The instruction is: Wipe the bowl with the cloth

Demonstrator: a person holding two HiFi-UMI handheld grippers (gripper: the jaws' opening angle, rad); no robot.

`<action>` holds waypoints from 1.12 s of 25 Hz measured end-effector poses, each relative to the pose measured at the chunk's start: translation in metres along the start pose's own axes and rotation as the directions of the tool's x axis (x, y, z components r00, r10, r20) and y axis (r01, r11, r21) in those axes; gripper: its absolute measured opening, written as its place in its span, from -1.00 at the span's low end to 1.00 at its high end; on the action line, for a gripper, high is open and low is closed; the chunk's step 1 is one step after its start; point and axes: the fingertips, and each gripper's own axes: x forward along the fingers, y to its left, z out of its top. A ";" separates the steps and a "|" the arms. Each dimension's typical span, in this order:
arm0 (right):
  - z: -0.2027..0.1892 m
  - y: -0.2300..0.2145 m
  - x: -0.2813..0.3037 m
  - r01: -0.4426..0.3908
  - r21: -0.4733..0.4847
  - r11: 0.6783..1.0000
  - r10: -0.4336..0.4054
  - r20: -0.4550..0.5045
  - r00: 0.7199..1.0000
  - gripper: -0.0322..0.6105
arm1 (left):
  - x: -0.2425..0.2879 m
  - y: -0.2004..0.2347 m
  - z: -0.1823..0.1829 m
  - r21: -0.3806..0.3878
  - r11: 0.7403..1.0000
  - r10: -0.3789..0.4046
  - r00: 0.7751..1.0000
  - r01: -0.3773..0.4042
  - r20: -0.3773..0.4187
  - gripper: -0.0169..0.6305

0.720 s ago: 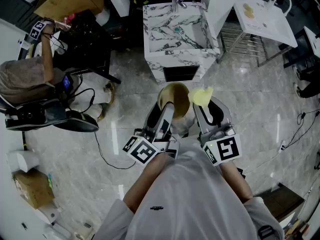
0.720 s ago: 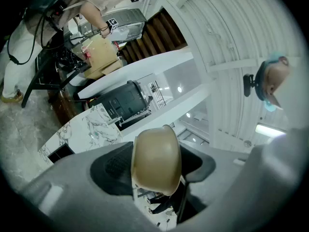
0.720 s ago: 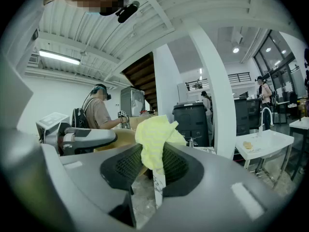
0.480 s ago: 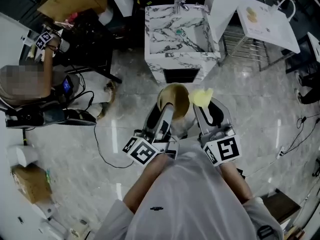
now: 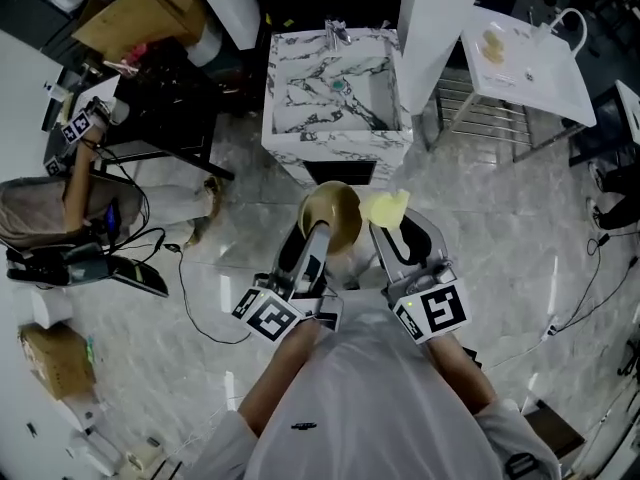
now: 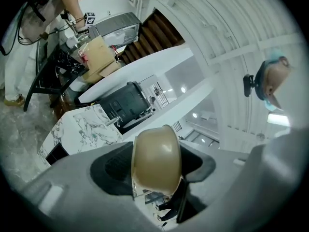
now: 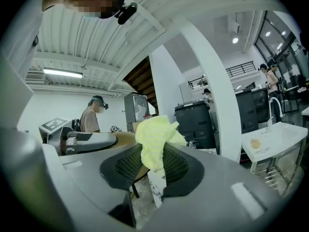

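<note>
While the person stood on the pale stone floor [image 5: 500, 228] with both tools held level out in front, the left gripper [image 6: 157, 170] had its fingers clamped on the tan bowl [image 6: 155, 158] – the bowl filled the gap between the pads and sat turned on its side there. From above, the same bowl [image 5: 330, 213] hung in the air in front of the person's chest, its rounded hollow facing up towards the head camera, with a finger of the left gripper [image 5: 322, 233] crossing its near rim.

The right gripper [image 7: 152, 166] had its fingers pinched shut on the yellow cloth [image 7: 155, 139], which bunched up out of the pads in a crumpled tuft. The cloth [image 5: 385, 208] was just beside the bowl's right rim; whether the two touched I could not tell. It was outside the bowl, not down in it.

Beyond both tools stood a marbled sink [image 5: 290, 118] – its basin showed a faucet [image 5: 335, 33] at the back edge and a greenish drain [image 5: 340, 84] at the bottom. To the right, well apart, a white table [image 5: 540, 78] carried a small yellowish thing [image 5: 490, 43] too small to name.
</note>
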 end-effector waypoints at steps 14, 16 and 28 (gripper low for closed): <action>-0.007 -0.074 0.015 -0.028 0.036 0.999 0.029 -0.026 0.999 -0.53 | 0.058 0.011 -0.021 -0.052 0.996 0.071 0.997 -0.070 0.019 -0.12; -0.008 -0.080 0.029 -0.028 0.039 0.999 0.029 -0.036 0.999 -0.53 | 0.069 0.017 -0.015 -0.054 0.996 0.065 0.998 -0.064 0.015 -0.12; 0.026 -0.116 0.179 -0.018 -0.023 1.000 0.016 -0.070 0.997 -0.54 | 0.178 0.089 0.085 -0.089 0.996 0.033 0.999 -0.034 -0.017 -0.12</action>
